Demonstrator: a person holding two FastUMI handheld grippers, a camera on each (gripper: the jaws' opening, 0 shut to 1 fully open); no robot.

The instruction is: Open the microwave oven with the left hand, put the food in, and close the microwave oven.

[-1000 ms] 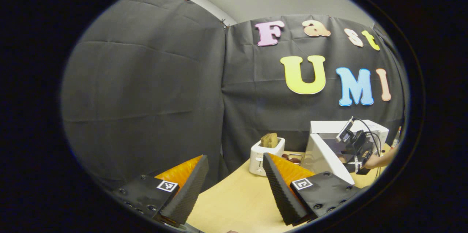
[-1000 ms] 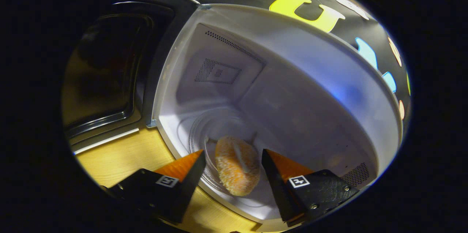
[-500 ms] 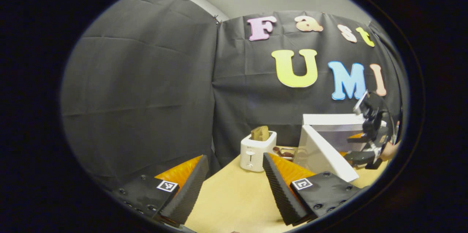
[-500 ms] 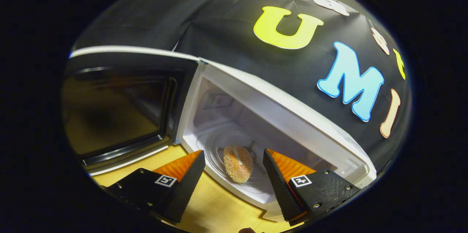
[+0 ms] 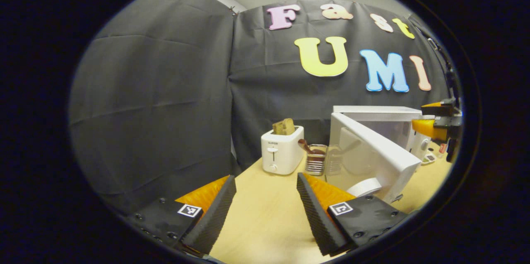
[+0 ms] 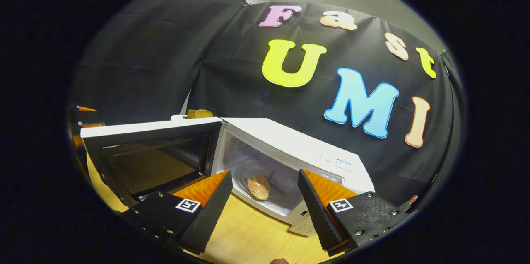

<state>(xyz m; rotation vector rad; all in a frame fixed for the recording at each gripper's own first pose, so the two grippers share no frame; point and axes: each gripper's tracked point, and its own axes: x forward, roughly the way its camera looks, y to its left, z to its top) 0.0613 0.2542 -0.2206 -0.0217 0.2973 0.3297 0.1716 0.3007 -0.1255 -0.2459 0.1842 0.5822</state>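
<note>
A round, crumb-coated piece of food [image 6: 258,187] is seen lying on the glass turntable inside the white microwave oven [image 6: 298,148], low in the centre of the right gripper view. The oven's dark-windowed door [image 6: 151,160] is swung wide open to the left of the cavity. The oven is set on a pale wooden surface [image 5: 265,218], backed by black cloth walls under a grey ceiling. In the left gripper view, a white toaster [image 5: 281,152] holding bread and a glass jar [image 5: 316,158] are placed beside the oven, right of centre. The right tongs [image 6: 263,206] are held spread and empty before the opening. The left tongs [image 5: 265,210] are likewise spread, empty, above the surface.
</note>
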